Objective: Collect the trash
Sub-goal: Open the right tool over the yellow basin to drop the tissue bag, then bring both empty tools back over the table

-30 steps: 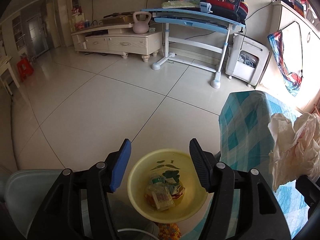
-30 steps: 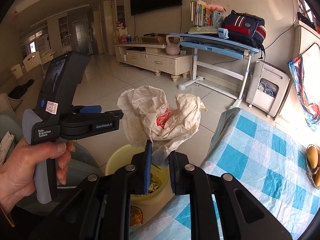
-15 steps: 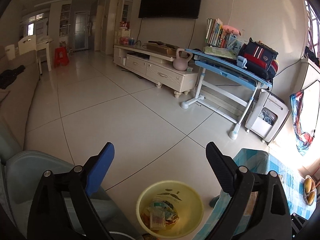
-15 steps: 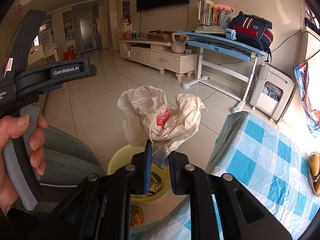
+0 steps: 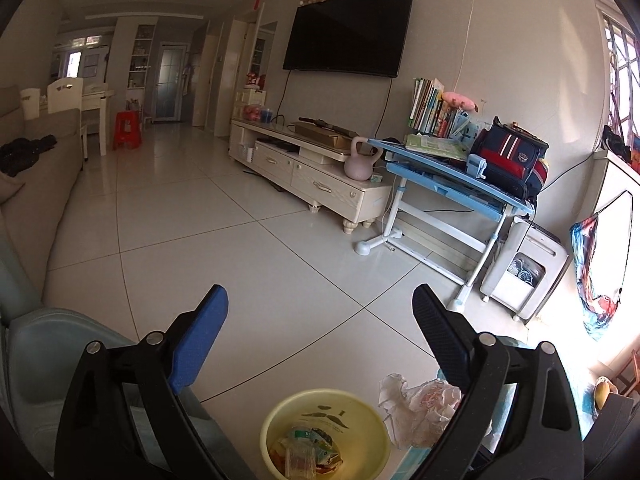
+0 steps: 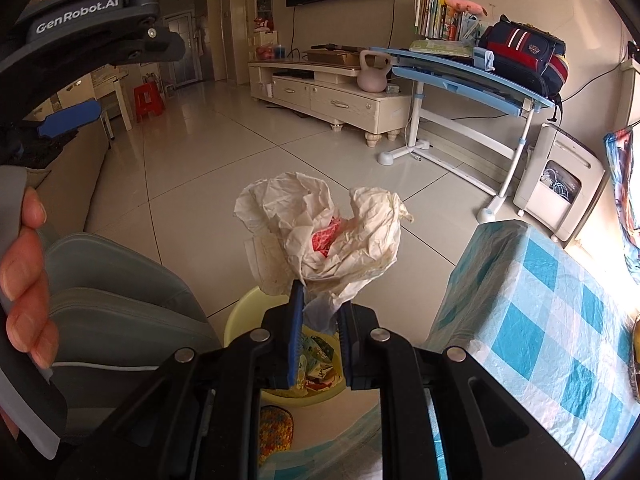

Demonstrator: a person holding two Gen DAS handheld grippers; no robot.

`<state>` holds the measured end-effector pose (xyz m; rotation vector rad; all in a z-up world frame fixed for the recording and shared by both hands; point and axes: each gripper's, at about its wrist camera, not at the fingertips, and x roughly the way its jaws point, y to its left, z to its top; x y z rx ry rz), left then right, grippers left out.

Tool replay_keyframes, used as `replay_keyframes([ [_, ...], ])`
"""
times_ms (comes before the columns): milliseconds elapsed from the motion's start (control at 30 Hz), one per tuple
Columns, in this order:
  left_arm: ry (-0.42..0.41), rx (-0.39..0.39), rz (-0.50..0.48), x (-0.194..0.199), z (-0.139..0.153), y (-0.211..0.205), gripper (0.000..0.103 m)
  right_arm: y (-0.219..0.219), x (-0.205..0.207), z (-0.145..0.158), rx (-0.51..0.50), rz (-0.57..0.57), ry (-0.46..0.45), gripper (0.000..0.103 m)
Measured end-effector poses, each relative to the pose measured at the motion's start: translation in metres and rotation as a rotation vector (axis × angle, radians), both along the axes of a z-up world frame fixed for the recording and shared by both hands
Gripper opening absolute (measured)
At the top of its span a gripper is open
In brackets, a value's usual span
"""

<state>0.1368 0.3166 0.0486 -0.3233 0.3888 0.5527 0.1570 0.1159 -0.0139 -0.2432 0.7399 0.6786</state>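
Note:
My right gripper (image 6: 320, 304) is shut on a crumpled cream paper wrapper (image 6: 320, 232) with a red patch inside, held in the air above a yellow basin (image 6: 240, 316). In the left wrist view that wrapper (image 5: 420, 408) hangs just right of the basin's rim (image 5: 324, 394), and several wrappers (image 5: 304, 452) lie inside the basin. My left gripper (image 5: 320, 300) stands wide open with nothing between its fingers, high above the floor and behind the basin. In the right wrist view a hand (image 6: 24, 280) holds it at the far left.
A table with a blue checked cloth (image 6: 540, 320) is on the right, close to the basin. A grey-blue seat (image 6: 112, 300) flanks the basin on the left. A crocheted pad (image 6: 276, 428) lies below it. A blue desk (image 5: 452, 188) and TV cabinet (image 5: 312, 168) stand across the tiled floor.
The left gripper's jaws spread wide, and it rose and tilted upward, so the basin dropped to the bottom of its view. The right gripper kept its hold on the wrapper and drifted slightly.

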Motion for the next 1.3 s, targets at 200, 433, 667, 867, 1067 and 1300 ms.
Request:
replay_keyframes([
  [200, -0.011, -0.013, 0.009, -0.001, 0.004, 0.003, 0.09, 0.01, 0.005, -0.006, -0.018, 0.015, 0.017, 0.017],
  [433, -0.022, -0.025, 0.024, -0.001, 0.005, 0.008, 0.091, 0.025, 0.014, -0.012, -0.048, 0.037, 0.036, 0.017],
  [667, -0.034, -0.034, 0.034, -0.002, 0.005, 0.011, 0.091, 0.034, 0.024, -0.019, -0.061, 0.044, 0.054, 0.018],
  [867, -0.04, -0.032, 0.042, -0.001, 0.006, 0.011, 0.091, 0.038, 0.03, -0.024, -0.064, 0.029, 0.057, 0.048],
  [1067, -0.042, -0.026, 0.041, -0.001, 0.007, 0.011, 0.091, 0.034, 0.023, -0.022, -0.046, 0.016, 0.059, 0.051],
  [1300, -0.039, 0.0, 0.03, -0.001, 0.01, 0.005, 0.092, 0.009, 0.016, -0.012, -0.015, -0.066, 0.021, 0.064],
])
